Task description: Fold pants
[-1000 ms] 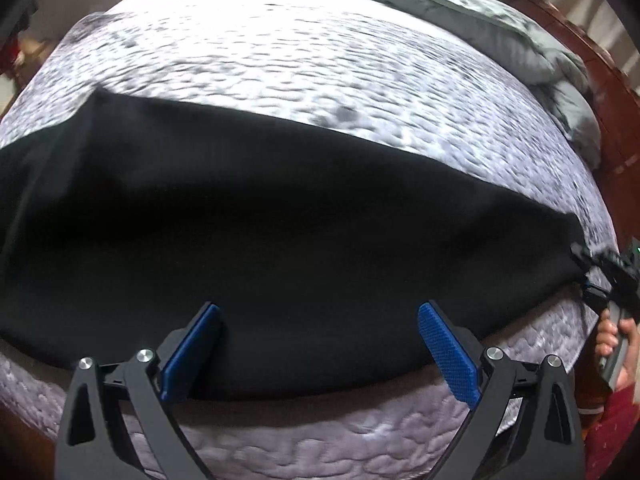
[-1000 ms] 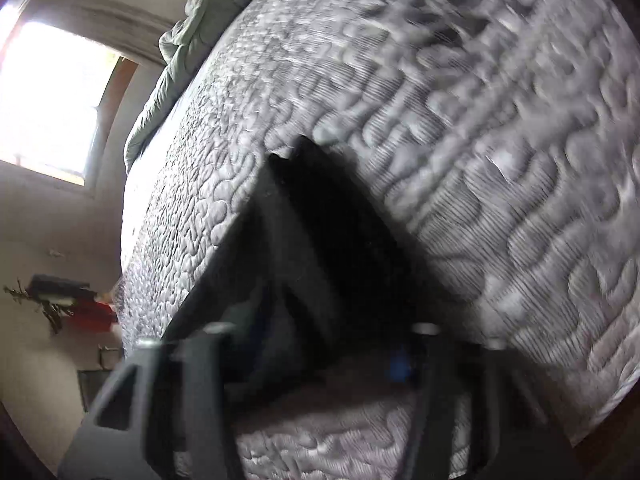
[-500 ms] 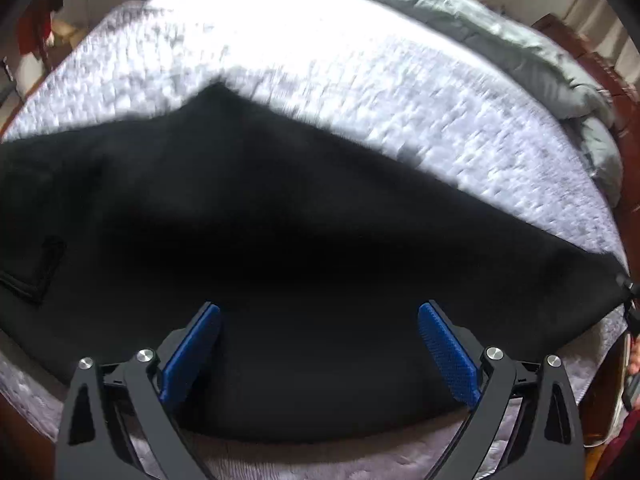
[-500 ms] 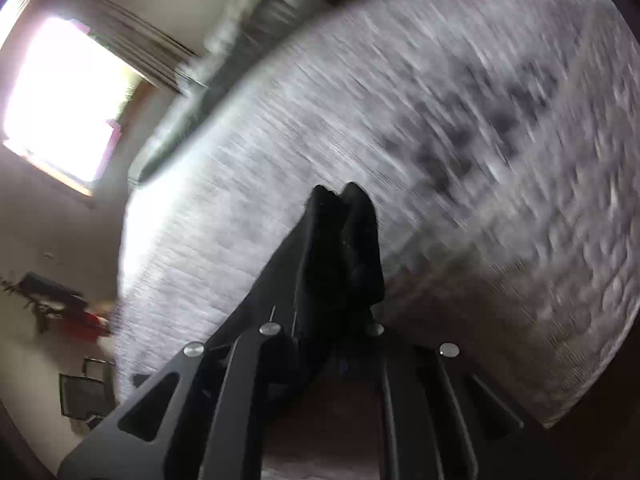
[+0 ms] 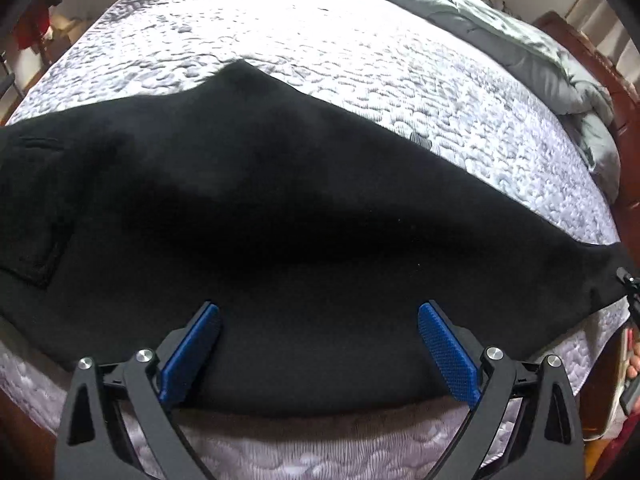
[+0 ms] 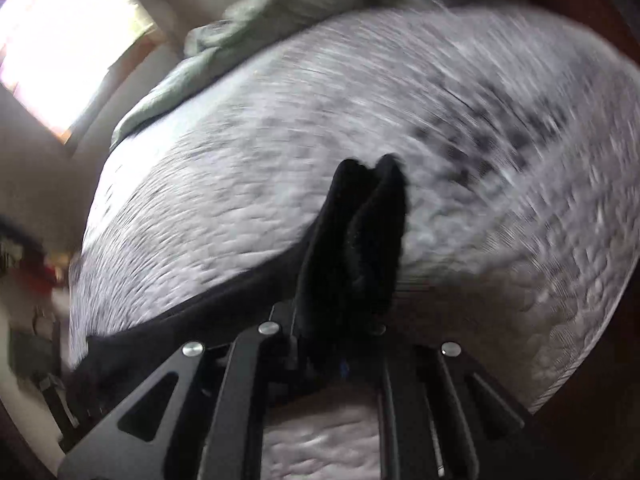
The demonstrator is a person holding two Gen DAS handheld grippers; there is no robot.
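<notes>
Left wrist view: black pants (image 5: pixel 280 208) lie spread across the near part of a grey quilted mattress (image 5: pixel 320 48), their far edge rising to a peak and a sewn patch pocket (image 5: pixel 32 208) at the left end. The left gripper (image 5: pixel 318 348) hovers over the near edge of the cloth, its blue pads (image 5: pixel 448 356) spread wide with nothing clamped between them. A rumpled grey-green duvet (image 5: pixel 520 44) lies along the mattress's far side. At the right edge the right gripper (image 5: pixel 630 284) meets the end of the pants.

Right wrist view (blurred): the right gripper (image 6: pixel 340 344) is closed tight on a bunched end of the pants (image 6: pixel 360 232), which sticks up past the fingers and appears lifted off the mattress (image 6: pixel 440 120); the rest trails away to the left. A bright window (image 6: pixel 60 40) shows at upper left.
</notes>
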